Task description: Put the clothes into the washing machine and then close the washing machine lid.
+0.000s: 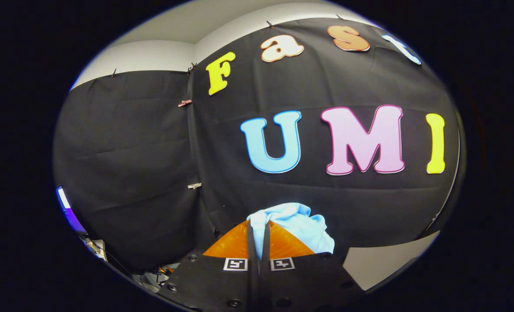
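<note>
**Gripping a crumpled garment, lifted against the booth wall**

Clamping a soft, pale blue piece of clothing [298, 227], rumpled into loose rounded folds, with a thin strip of the cloth pinched in the narrow slit where the two fingers meet. Closed almost completely: gripper [259, 227] with both fingers [233, 245] pressed onto the fabric from left and right, wedge-shaped, ribbed in texture, tapering to a point at the far end. Bunched mostly just beyond the fingertips and spilling to the right, hanging over the right finger. Carried on a dark, matte body with round screw heads and two small square black-and-white markers [235, 264] at the finger bases.

Raised and pointed level or slightly upward, facing the black cloth wall [131, 151], creased and pinned with small clips [185, 103] along a vertical seam to the left. Above the cloth, a smooth pale wall and ceiling [153, 54]. Low on the right, a light flat surface [369, 264]; low on the far left, a lit screen edge [64, 201] and some clutter too small to make out.
</note>
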`<move>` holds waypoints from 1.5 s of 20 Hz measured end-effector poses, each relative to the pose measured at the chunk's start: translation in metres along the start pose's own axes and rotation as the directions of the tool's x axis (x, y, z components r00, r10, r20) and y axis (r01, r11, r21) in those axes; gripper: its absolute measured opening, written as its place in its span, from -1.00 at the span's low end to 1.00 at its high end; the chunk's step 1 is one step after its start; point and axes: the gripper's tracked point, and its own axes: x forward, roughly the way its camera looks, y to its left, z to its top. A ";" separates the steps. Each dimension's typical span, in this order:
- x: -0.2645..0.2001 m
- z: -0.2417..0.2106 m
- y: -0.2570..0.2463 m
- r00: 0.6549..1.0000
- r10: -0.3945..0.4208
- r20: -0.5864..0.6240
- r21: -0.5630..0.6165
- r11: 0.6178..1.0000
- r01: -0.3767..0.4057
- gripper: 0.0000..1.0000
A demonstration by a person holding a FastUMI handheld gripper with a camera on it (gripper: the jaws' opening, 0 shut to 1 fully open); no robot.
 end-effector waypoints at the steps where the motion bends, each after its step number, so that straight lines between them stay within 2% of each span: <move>1: 0.009 -0.008 0.002 1.000 0.005 -0.012 0.006 1.000 -0.005 -0.91; 7: 0.063 -0.074 0.009 0.991 0.022 -0.133 0.020 1.000 -0.019 -0.91; 14: 0.112 -0.173 0.000 0.942 0.018 -0.336 0.011 1.000 -0.016 -0.90; 19: 0.134 -0.236 -0.006 0.892 0.022 -0.452 0.000 1.000 -0.024 -0.90; 23: 0.136 -0.286 -0.016 0.825 -0.009 -0.564 -0.049 0.999 -0.022 -0.90; 26: 0.132 -0.303 -0.019 0.783 -0.003 -0.622 -0.013 1.000 -0.006 -0.90; 30: 0.126 -0.316 -0.024 0.752 -0.021 -0.659 -0.029 1.000 0.003 -0.90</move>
